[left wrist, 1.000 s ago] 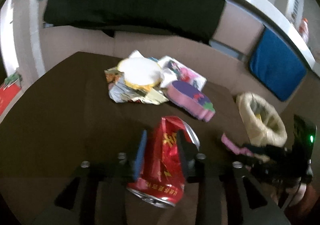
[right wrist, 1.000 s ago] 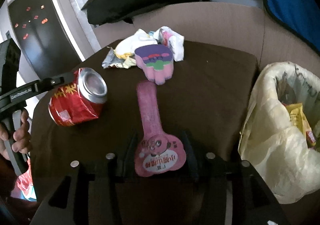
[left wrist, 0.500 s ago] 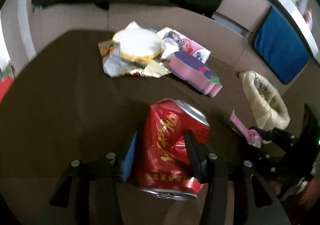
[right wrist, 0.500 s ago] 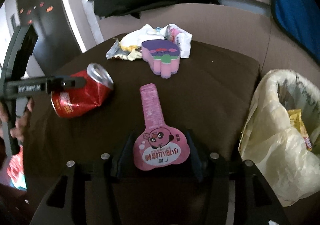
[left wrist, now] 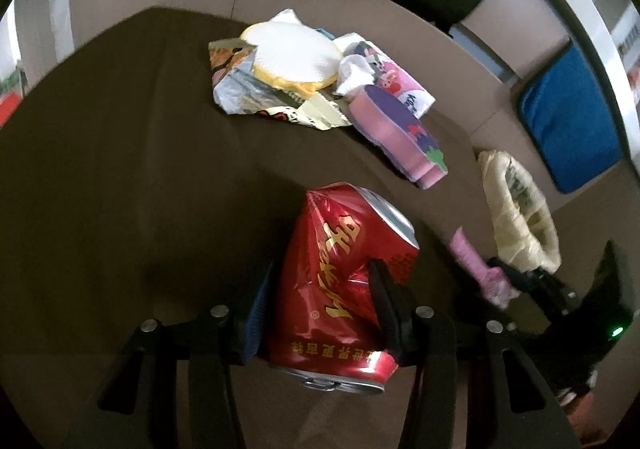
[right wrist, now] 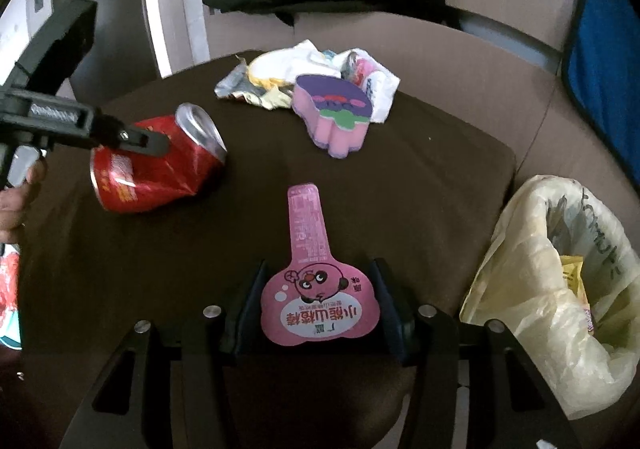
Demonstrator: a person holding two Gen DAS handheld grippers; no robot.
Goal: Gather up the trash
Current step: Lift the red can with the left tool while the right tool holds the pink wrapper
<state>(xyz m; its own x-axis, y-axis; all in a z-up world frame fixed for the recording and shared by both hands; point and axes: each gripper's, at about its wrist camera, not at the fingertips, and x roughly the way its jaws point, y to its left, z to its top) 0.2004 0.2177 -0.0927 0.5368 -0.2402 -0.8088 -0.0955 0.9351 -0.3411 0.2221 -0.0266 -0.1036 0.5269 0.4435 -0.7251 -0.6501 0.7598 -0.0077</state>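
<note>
Trash is split across both hands: the crushed red can sits low centre in the left wrist view, between the jaws of your left gripper, and the pink spoon-shaped wrapper sits low centre in the right wrist view, its round head between the jaws of your right gripper. Left jaws are fairly wide and closing slightly; the right-hand pad presses into a dent in the can wall, the left pad lies against the other side, so I read that as a grip. In the right wrist view the can looks clear of the dark brown tabletop, though I can't be sure. Right jaws are about half open and closing slightly, flanking the wrapper head; I can't tell if the pads actually bite or the wrapper just lies between them. The bin bag is at the right edge of the right wrist view, mouth open, already holding a yellow packet. Advice: firm up on the wrapper first, it's thin and will likely slip out edge-on. Carry the can with light squeeze only, it's already buckled and may fold further and pop out. Drop the wrapper first since the bag is nearest that hand. Remaining pile sits upper centre in the left view, well apart from both grippers.
</note>
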